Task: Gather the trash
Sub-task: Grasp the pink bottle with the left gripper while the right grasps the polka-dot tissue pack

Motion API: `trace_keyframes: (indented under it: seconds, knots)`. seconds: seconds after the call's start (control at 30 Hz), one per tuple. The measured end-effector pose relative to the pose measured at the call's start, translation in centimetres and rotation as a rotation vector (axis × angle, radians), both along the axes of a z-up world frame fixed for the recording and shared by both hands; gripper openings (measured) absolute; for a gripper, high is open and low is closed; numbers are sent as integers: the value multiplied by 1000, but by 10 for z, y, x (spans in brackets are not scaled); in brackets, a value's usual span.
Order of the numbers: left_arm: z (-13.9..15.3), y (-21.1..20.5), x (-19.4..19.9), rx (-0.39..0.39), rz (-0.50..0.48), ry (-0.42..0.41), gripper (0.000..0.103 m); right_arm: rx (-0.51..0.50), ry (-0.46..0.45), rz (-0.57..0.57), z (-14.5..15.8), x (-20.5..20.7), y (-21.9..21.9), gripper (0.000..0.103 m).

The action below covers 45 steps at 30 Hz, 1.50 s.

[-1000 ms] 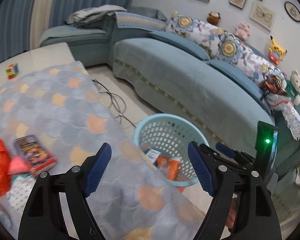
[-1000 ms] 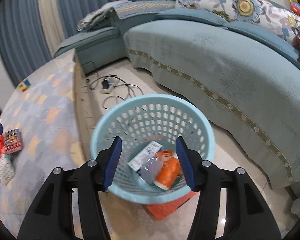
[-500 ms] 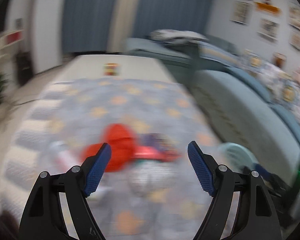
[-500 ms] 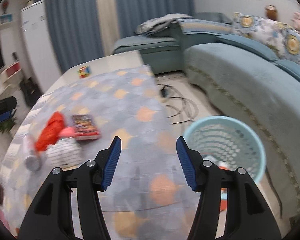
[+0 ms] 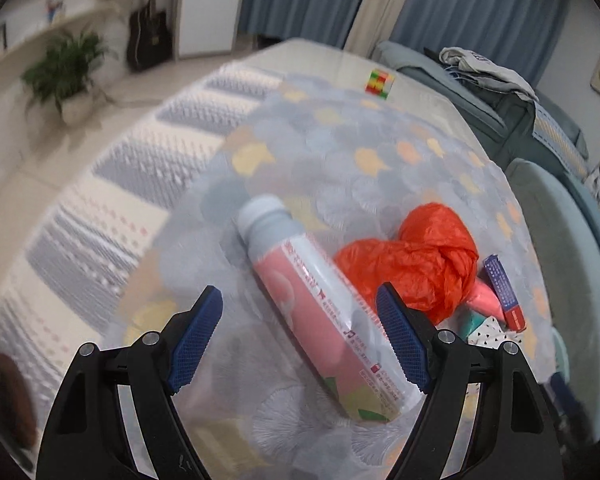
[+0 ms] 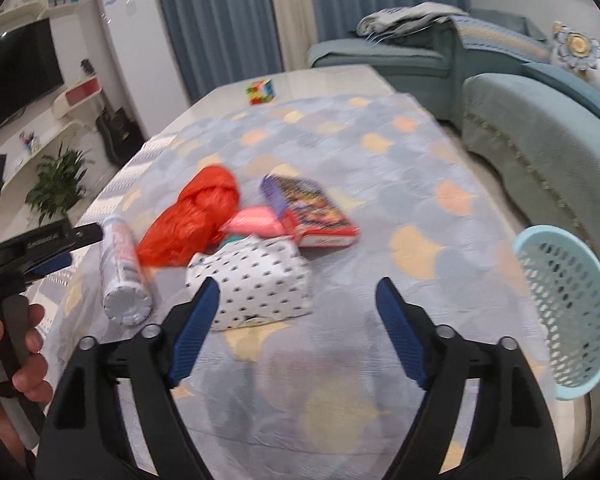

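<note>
We're reaching for trash w/ both grippers wide open, nothing held. Left gripper [image 5: 300, 340] hangs over the bottle [image 5: 320, 308], lying toward 11 o'clock. Next: drop, pinch it. Basket [image 6: 568, 312] waits at right gripper's [image 6: 298, 332] 3 o'clock.

Both tongs swing from the basket to the bench

The left tongs [image 5: 300, 332], a second ago facing the sofa and basket, now hang wide open over the bottle [image 5: 320, 312]; the right tongs [image 6: 298, 320] have left the basket [image 6: 568, 312] and gape toward the spotted packet [image 6: 256, 284].
</note>
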State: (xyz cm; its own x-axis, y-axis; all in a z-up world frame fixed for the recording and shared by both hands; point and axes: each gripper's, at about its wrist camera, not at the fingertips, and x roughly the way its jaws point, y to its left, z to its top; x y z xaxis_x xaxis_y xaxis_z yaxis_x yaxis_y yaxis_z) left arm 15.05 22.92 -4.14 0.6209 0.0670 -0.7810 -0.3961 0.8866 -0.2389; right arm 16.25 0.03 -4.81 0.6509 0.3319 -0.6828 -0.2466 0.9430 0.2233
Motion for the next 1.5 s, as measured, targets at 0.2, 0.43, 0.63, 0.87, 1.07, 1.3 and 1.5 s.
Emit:
trace_keyframes:
  seconds: [0.2,0.43,0.63,0.87,1.07,1.3,1.5]
  knots:
    - [-21,4,6,-92,-1,10,77,-8,49,29,-13,20,27,93]
    - [-30,-9,20,-90,-57,26,77,-43,78,1,-25,34,40,93]
    - [-34,-17,23,-69,-90,32,71,-80,77,-16,-27,36,45,93]
    - [-30,-25,17,-11,-122,30,55,-126,121,24,-35,42,54,76]
    - [-26,-33,14,24,-160,24,50,-58,135,34,-35,37,43,28]
    - [-8,-37,2,-26,-198,-59,47,37,85,29,-24,17,19,9]
    - [14,-51,-6,-85,-262,-139,45,74,48,6,-8,3,-7,6]
